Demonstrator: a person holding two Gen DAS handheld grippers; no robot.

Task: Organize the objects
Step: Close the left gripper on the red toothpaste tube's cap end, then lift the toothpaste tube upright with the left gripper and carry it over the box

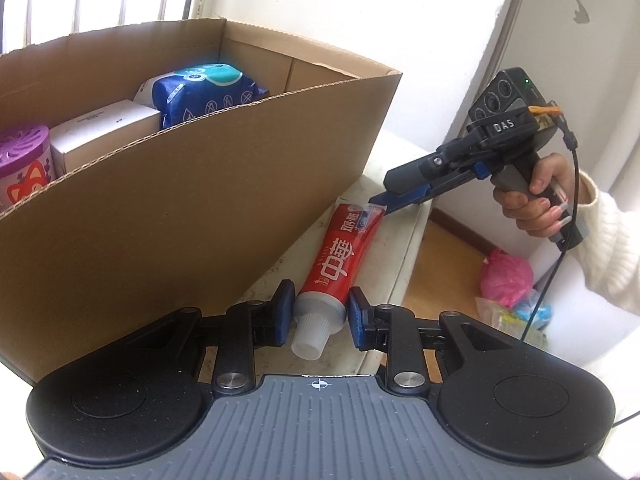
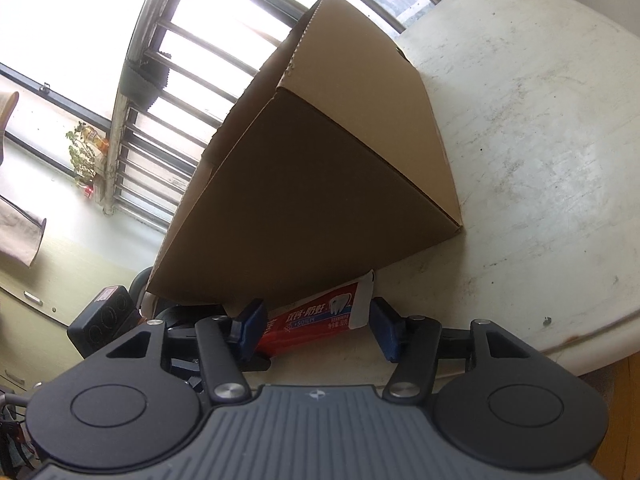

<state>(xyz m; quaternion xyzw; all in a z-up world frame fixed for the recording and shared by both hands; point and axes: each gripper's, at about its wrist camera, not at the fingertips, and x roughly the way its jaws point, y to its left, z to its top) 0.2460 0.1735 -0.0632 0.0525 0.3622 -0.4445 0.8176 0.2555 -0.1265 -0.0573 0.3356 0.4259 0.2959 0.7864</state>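
Observation:
A red toothpaste tube (image 1: 340, 256) lies on the white table (image 1: 400, 248) against the side of a cardboard box (image 1: 160, 208). My left gripper (image 1: 322, 314) is shut on the tube's shoulder just above its white cap. My right gripper (image 1: 384, 192), held by a hand (image 1: 532, 204) in a white sleeve, reaches the tube's crimped tail. In the right wrist view that tail (image 2: 320, 316) sits between the fingers of the right gripper (image 2: 318, 324), with a small gap beside the right finger (image 2: 386, 332). The box (image 2: 320, 180) fills the view behind it.
The box holds a blue wipes pack (image 1: 204, 92), a white carton (image 1: 104, 128) and a purple-lidded tub (image 1: 24, 160). The table edge (image 2: 580, 336) is near. A pink bag (image 1: 506, 280) lies on the wooden floor. A barred window (image 2: 168, 80) stands behind.

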